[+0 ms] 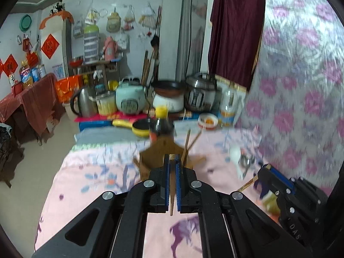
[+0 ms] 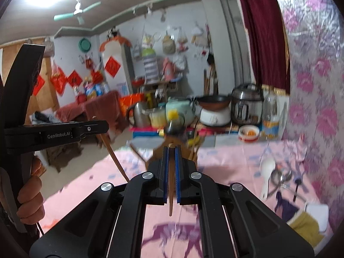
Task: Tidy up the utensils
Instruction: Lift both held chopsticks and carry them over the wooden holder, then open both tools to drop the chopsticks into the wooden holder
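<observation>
The utensils were split between three places, all taken here from the wooden holder [image 1: 163, 152] standing on the bed's pink floral sheet [image 1: 90, 182]: two chopsticks [image 1: 189, 143] already leaned in the holder, a loose heap of a white rice spoon [image 2: 266, 172] and metal spoons [image 2: 279, 177] lay on the sheet to the right of the holder, and one chopstick was clamped in each tool. The left hand-held gripper [image 1: 172, 178] was clenched on a single chopstick [image 1: 172, 193] just short of the holder, and the right hand-held gripper [image 2: 171, 176] was likewise clenched on its own chopstick [image 2: 171, 195], also aimed at the holder. The main risk looked to be the holder itself: it stood on soft bedding, so a sideways knock from either tool could probably tip it and spill what it held. A dark sauce bottle [image 1: 161, 126] just behind the holder might also be struck. Each thin stick was pinched near one end only, so it could swivel or slip. Both tools converged on one opening, and their sticks could clash.
</observation>
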`<state>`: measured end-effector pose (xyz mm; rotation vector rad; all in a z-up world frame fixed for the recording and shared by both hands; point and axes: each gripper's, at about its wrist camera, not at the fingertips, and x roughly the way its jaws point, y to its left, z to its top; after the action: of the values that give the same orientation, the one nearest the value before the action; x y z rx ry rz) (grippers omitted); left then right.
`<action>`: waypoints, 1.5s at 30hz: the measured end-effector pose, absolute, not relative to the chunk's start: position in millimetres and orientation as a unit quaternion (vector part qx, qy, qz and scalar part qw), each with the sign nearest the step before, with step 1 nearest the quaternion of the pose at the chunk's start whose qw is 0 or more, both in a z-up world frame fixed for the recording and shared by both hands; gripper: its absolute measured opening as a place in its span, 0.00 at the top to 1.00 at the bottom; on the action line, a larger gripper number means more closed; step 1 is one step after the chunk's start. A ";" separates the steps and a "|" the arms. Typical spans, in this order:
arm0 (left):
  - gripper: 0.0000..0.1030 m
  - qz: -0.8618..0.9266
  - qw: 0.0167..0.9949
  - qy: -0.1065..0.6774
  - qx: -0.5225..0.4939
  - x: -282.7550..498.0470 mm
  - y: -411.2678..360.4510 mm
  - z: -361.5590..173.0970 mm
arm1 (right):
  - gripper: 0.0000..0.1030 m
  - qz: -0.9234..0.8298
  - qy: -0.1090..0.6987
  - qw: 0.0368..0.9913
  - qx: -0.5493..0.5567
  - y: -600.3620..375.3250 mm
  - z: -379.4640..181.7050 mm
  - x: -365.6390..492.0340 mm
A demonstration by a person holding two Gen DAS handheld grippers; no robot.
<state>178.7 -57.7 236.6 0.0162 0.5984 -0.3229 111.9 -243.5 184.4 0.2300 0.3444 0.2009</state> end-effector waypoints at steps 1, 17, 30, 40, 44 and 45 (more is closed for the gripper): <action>0.95 -0.160 0.945 0.287 0.005 183.0 -58.3 242.0 | 0.94 0.097 0.161 0.975 0.117 -244.3 189.0 117.4; 0.95 -0.130 0.956 0.263 0.003 284.3 -72.4 221.0 | 0.94 0.065 0.131 0.980 0.136 -239.2 180.4 222.9; 0.50 -0.094 0.948 0.304 -0.023 285.6 -32.6 170.0 | 0.88 0.074 0.205 0.965 0.144 -233.6 138.5 239.2; 0.28 -0.070 0.956 0.281 -0.038 209.4 -8.6 191.2 | 0.70 0.067 0.176 0.971 0.149 -233.6 166.2 163.8; 0.24 -0.064 0.960 0.270 -0.039 181.2 -1.8 196.7 | 0.65 0.064 0.164 0.973 0.151 -234.3 172.9 134.6; 0.24 -0.062 0.961 0.266 -0.037 172.3 -0.1 197.7 | 0.64 0.064 0.160 0.973 0.150 -234.6 174.7 126.2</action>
<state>172.3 -0.1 197.7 -0.0758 0.5393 -0.1250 126.2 -234.6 174.7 0.3035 0.3238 0.1285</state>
